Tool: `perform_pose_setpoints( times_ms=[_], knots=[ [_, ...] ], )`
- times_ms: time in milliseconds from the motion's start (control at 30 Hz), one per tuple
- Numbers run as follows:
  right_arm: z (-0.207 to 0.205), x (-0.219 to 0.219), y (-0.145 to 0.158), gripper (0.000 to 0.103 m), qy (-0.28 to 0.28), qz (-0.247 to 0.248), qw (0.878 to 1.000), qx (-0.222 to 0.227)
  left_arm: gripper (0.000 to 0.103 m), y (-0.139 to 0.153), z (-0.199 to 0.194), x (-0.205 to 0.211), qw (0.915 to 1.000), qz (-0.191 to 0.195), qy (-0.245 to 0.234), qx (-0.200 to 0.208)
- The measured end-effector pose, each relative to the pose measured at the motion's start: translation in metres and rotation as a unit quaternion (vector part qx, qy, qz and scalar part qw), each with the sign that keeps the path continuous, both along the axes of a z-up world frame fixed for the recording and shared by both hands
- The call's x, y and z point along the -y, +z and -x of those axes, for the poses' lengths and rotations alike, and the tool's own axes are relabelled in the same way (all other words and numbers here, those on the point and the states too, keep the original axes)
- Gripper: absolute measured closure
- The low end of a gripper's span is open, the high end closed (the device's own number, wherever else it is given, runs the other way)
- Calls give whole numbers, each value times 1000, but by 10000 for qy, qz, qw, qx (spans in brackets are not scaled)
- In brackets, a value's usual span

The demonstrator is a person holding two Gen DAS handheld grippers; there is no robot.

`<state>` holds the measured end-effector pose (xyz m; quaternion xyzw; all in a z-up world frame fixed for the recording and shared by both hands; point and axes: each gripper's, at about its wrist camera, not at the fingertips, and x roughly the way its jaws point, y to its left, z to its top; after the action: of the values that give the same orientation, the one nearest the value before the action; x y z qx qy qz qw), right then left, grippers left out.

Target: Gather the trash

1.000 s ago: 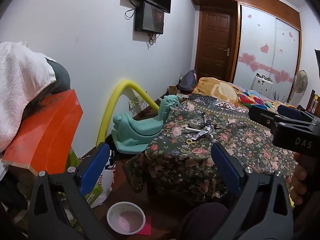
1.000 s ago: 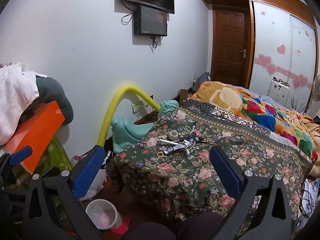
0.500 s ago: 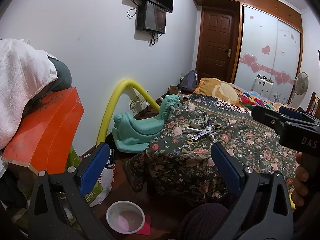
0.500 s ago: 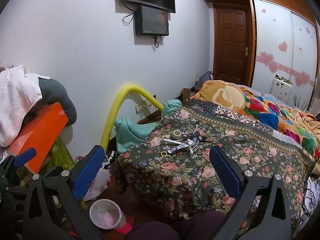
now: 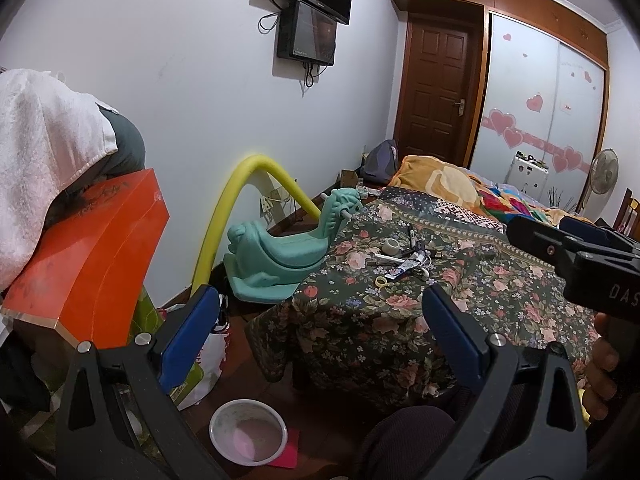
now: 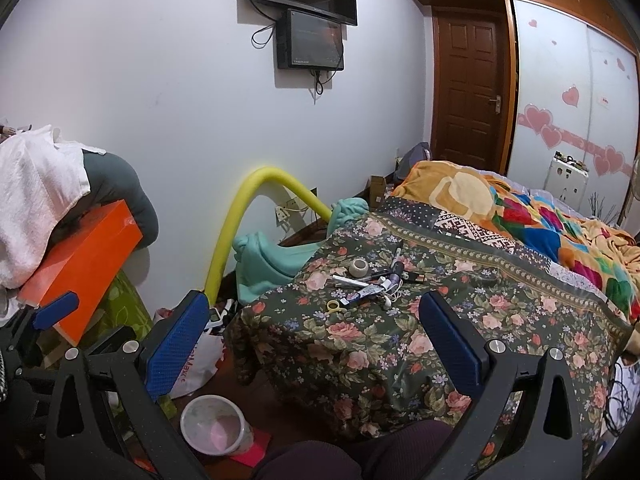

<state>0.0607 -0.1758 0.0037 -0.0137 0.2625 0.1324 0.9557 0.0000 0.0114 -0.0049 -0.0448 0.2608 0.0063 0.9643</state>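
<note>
Small clutter lies on the floral bedspread (image 6: 360,344): a tape roll (image 6: 358,267), a white pen (image 6: 350,280), a squeezed tube (image 6: 366,293), white earphones (image 6: 390,300) and yellow scissors (image 6: 335,305). The same pile shows in the left wrist view (image 5: 402,258). A clear plastic bin (image 5: 249,431) stands on the floor below; it also shows in the right wrist view (image 6: 214,425). My left gripper (image 5: 320,344) is open and empty, short of the bed edge. My right gripper (image 6: 316,344) is open and empty, also short of the pile.
A teal rocking toy (image 5: 276,252) and a yellow foam tube (image 5: 240,204) stand between wall and bed. An orange box (image 5: 88,256) under towels sits at left. A white plastic bag (image 6: 196,360) lies on the floor. A pink paper (image 5: 290,446) lies by the bin.
Both views have drifted slightly; the bed and clutter sit a little farther and lower in frame. Both grippers stay open and empty.
</note>
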Motion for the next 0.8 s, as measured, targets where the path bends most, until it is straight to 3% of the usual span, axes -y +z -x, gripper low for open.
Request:
perform_pose_setpoints(
  times_ms=[800],
  knots=[
    [2, -1, 4, 0, 3, 0, 10000, 6, 1, 2, 0, 0, 10000, 15, -19, 13]
  ],
)
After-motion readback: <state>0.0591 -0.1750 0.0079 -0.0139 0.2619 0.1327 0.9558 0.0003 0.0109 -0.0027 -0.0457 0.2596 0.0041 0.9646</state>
